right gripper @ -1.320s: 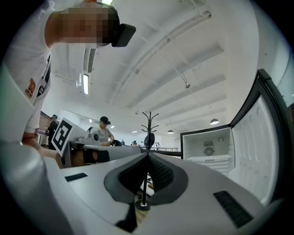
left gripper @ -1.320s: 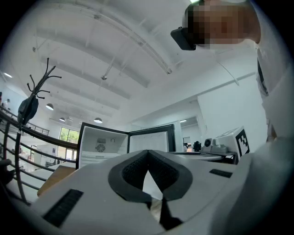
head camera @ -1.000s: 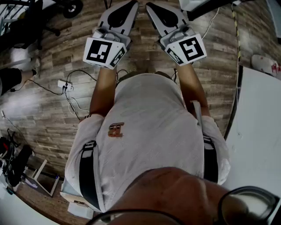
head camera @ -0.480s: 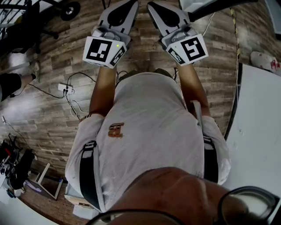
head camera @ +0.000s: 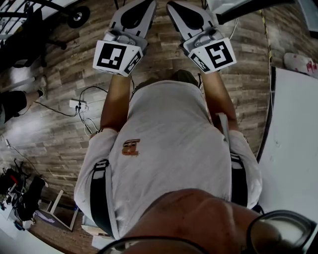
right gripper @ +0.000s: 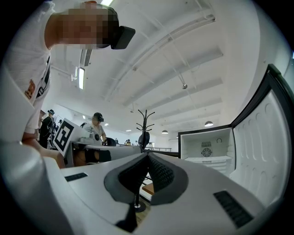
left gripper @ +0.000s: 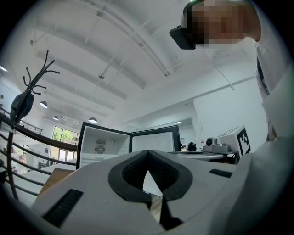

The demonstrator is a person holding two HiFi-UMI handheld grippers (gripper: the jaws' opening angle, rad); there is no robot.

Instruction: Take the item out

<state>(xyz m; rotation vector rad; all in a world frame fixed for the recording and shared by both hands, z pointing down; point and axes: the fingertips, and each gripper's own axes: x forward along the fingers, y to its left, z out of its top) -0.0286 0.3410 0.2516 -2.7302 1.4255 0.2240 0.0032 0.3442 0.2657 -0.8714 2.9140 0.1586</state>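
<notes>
since the earlier head view the wooden floor (head camera: 59, 129) has slid down the frame, and the power strip (head camera: 78, 104) with its cables now lies lower at the left. both grippers have kept their place at the top of the frame, side by side and near each other, their marker cubes facing the camera.

the left gripper (head camera: 144, 6) is closed: in its own view the dark ribbed pads meet at the tip with nothing between them. the right gripper (head camera: 175, 7) is closed too, pads together at the tip and empty.

an open fridge (left gripper: 103, 146) stands ahead. in the left gripper view it sits left of centre, just above the jaws, with its white compartment on the left and its door swung out on the right. in the right gripper view the compartment shows right of centre, and the moulded inside of a door fills the right edge. what lies on its shelves is too small to tell, so the item to be taken out cannot be picked out.

a coat stand (right gripper: 145, 131) rises at the centre of the right gripper view. a white table (head camera: 293, 149) fills the right edge of the head view.
</notes>
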